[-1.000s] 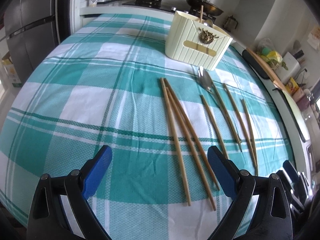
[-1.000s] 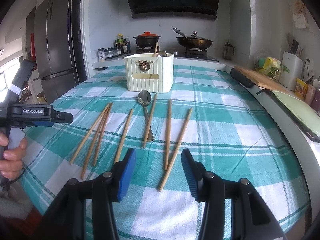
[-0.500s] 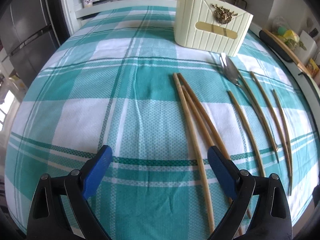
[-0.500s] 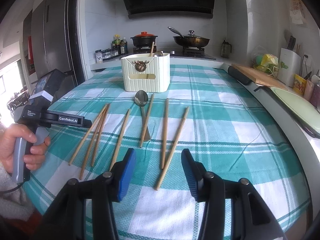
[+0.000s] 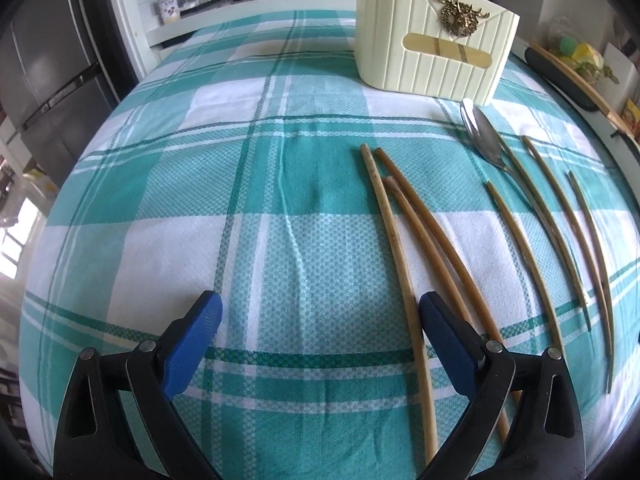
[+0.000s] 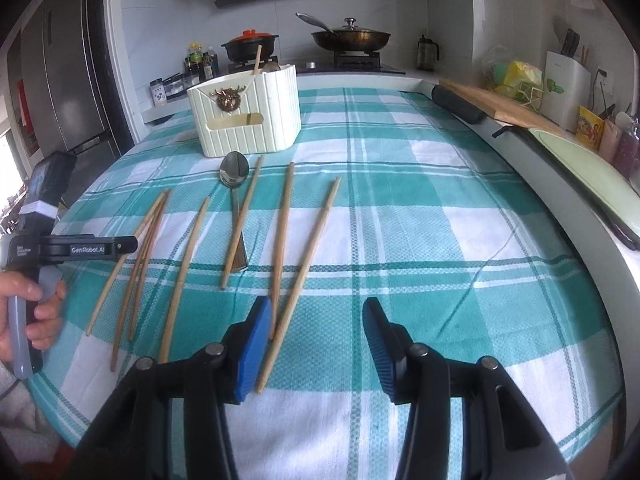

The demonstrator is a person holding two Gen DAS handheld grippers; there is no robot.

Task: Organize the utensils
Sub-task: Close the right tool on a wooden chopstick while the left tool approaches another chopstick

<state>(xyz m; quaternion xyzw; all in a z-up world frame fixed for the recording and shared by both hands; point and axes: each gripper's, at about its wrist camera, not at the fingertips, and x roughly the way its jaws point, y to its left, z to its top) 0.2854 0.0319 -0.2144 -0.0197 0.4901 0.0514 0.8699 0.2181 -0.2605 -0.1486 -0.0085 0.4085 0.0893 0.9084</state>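
Observation:
Several bamboo chopsticks (image 5: 400,240) (image 6: 280,236) and a metal spoon (image 5: 484,140) (image 6: 235,172) lie on the teal checked tablecloth (image 5: 240,200). A cream utensil holder (image 5: 432,56) (image 6: 248,118) stands behind them with a chopstick inside. My left gripper (image 5: 320,324) is open and low over the cloth, its right finger beside the leftmost chopstick. My right gripper (image 6: 316,332) is open above the near ends of the right-hand chopsticks. The left gripper body also shows in the right wrist view (image 6: 80,248).
A stove with a red-lidded pot (image 6: 250,42) and a pan (image 6: 352,38) lies behind the table. A fridge (image 6: 60,80) stands at the left. A cutting board (image 6: 504,108) and a pale tray (image 6: 592,176) lie along the right counter.
My left gripper has moved forward and down towards the leftmost chopsticks. My right gripper has shifted slightly forward and right. Both stay open.

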